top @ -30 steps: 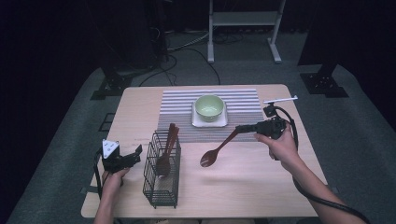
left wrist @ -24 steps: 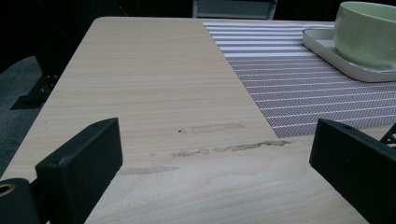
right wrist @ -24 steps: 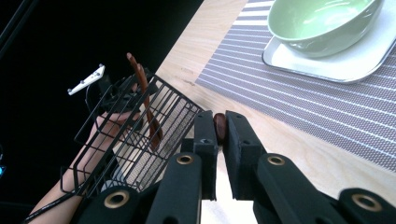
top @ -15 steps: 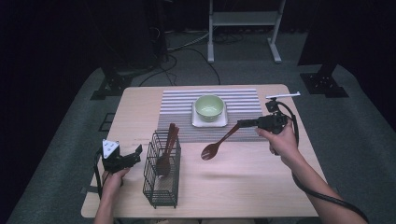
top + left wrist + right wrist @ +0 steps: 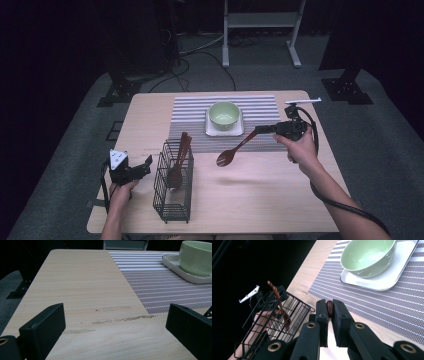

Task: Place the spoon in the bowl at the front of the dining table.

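Observation:
A dark wooden spoon (image 5: 226, 158) hangs over the table with its bowl low and to the left, in front of the striped placemat (image 5: 260, 107). My right gripper (image 5: 258, 130) is shut on the end of its handle. In the right gripper view the handle tip (image 5: 329, 308) sits pinched between the black jaws of the right gripper (image 5: 329, 313). My left gripper (image 5: 145, 166) rests at the table's left, just left of a black wire basket (image 5: 172, 200). The left gripper (image 5: 115, 332) stands open with nothing between its jaws.
The wire basket (image 5: 274, 322) holds wooden utensils (image 5: 180, 160). A green bowl (image 5: 224, 114) stands on a white tray (image 5: 224, 132) on the placemat, also as bowl (image 5: 368, 255) and tray (image 5: 387, 277). In the left gripper view the bowl (image 5: 197, 257) is at far right.
My right gripper has carried the spoon a little up and away from the near edge, toward the placemat. The left gripper has not moved.

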{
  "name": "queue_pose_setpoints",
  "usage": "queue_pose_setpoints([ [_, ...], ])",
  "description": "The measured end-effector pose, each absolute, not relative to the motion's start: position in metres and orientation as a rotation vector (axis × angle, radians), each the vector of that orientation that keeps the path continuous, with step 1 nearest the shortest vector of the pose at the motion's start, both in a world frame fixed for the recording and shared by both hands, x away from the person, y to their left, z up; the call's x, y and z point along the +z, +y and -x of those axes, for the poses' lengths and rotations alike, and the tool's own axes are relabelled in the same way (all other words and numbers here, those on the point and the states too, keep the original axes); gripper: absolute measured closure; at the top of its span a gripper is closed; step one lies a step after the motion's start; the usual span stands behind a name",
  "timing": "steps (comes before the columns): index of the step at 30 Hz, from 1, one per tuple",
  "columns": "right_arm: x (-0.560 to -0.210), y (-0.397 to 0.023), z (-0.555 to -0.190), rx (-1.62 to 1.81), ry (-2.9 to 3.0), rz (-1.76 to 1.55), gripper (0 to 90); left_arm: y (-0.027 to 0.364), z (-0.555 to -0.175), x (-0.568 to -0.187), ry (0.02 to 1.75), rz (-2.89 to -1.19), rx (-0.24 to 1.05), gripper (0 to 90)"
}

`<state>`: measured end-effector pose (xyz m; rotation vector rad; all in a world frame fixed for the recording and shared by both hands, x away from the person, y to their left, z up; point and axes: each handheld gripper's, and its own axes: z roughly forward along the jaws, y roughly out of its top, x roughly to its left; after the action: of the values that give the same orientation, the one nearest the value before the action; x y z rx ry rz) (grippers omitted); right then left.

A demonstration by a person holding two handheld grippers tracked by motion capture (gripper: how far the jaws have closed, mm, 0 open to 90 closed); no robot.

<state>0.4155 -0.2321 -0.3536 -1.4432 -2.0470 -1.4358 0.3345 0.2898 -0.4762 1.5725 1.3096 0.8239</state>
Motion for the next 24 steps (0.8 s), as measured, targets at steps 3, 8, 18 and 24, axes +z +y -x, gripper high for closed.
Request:
queue_pose_setpoints([
  [3, -0.354, -0.232, -0.417, -1.442, -2.045, 1.449, 82.6, 0.29, -0.334, -0.476, 1.31, -1.571, 0.824, 1.7],
  [8, -0.354, -0.234, -0.421, -1.45, -2.042, 1.466, 82.6, 0.29, -0.335, -0.476, 1.311, -1.57, 0.821, 1.7],
  [18, -0.352, -0.233, -0.425, -1.461, -2.043, 1.476, 82.6, 0.29, -0.335, -0.476, 1.313, -1.569, 0.818, 1.6],
  [24, -0.35, -0.23, -0.428, -1.461, -2.047, 1.486, 82.6, 0.29, -0.335, -0.476, 1.312, -1.572, 0.818, 1.7],
])
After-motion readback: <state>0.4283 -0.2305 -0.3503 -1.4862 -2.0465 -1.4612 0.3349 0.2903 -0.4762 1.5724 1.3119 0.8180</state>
